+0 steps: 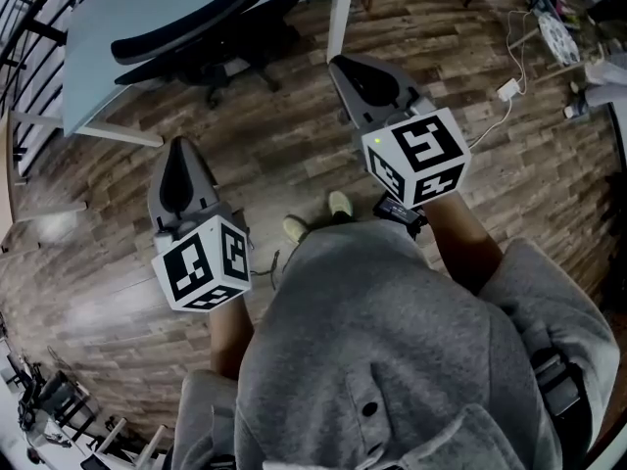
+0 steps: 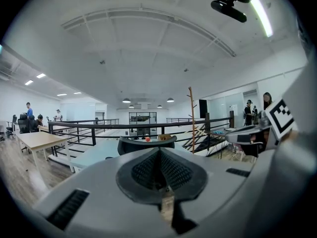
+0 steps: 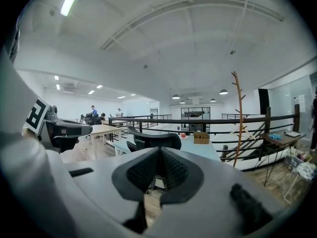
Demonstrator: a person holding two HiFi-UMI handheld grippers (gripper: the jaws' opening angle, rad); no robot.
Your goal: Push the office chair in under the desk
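- The ribbed pads [image 2: 146,171] of our left gripper [image 2: 159,151] are pressed together, with nothing between them.
- Our right gripper [image 3: 159,151] is the same: its pads [image 3: 171,170] meet and it is empty.
- Each gripper carries a cube [image 1: 201,262] with square markers at its back end, nearest to us.
- Both grippers point at the desk [image 1: 147,8], tipped slightly down. Neither touches it.
- In the head view, bare floor [image 1: 294,155] lies between our left gripper's tip and the desk's near edge. Our right gripper's tip shows close to the foot of the desk's white leg [image 1: 339,23].
- The black chair [image 1: 245,42] stands at the desk's near edge, about midway along it.
- Its backrest [image 1: 191,29] rises above the desk top and faces us. Its base sits on the floor on our side of the edge. We cannot tell how far the seat reaches under the desk.
- In the left gripper view the backrest sits just above the closed tips, with the pale desk top behind it and to its left.
- In the right gripper view the backrest is ahead and a little left, and the desk top stretches away to its right.
- On the desk's far part lie a small brown box [image 3: 201,138] and a red thing [image 3: 183,135] beside it.
- Behind the desk runs a black railing [image 2: 148,125]. Right of the desk stands a bare wooden stand [image 3: 238,118].
- Further right of the desk, a white cable [image 1: 507,89] lies on the wood floor.
- On our side of the desk we see our shoes [image 1: 340,204] and grey hoodie [image 1: 392,341].
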